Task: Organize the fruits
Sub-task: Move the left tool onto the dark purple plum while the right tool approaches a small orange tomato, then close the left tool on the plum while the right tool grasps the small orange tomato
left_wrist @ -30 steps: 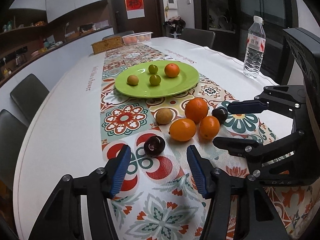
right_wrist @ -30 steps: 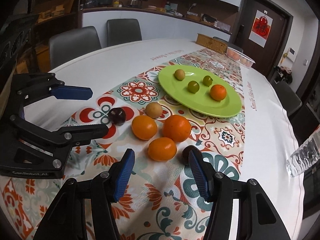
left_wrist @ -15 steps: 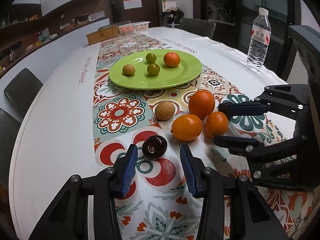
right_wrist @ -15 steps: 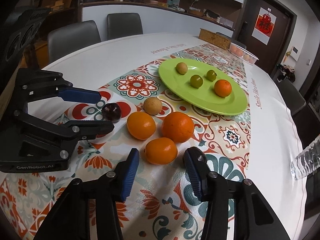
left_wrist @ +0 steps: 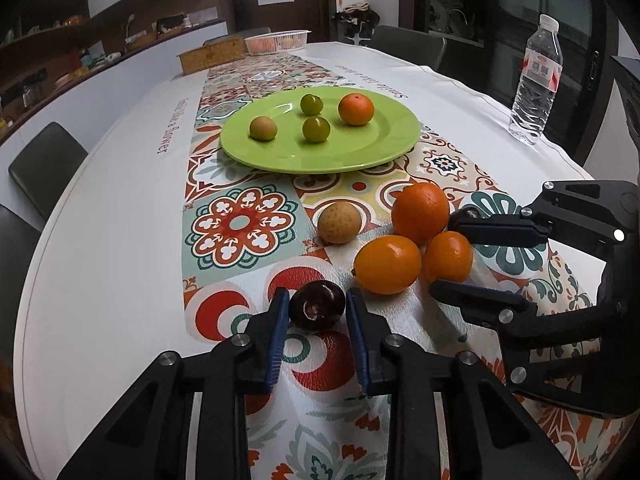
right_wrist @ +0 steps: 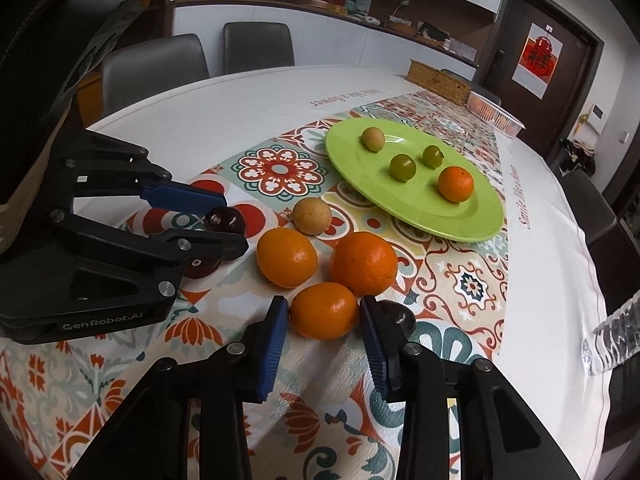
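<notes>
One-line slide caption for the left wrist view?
Left tool shut on dark plum; right tool around small orange, green plate behind.

Grey chairs (right_wrist: pixel 256 46) stand around the white table (left_wrist: pixel 100 248); behind are a dark door (right_wrist: pixel 536 56) and a long shelf (right_wrist: pixel 320 4).

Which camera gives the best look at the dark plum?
The left wrist view: the dark plum sits close and unhidden between the left gripper's blue pads, which have just closed on it. In the right wrist view that gripper's finger hides most of it.
</notes>
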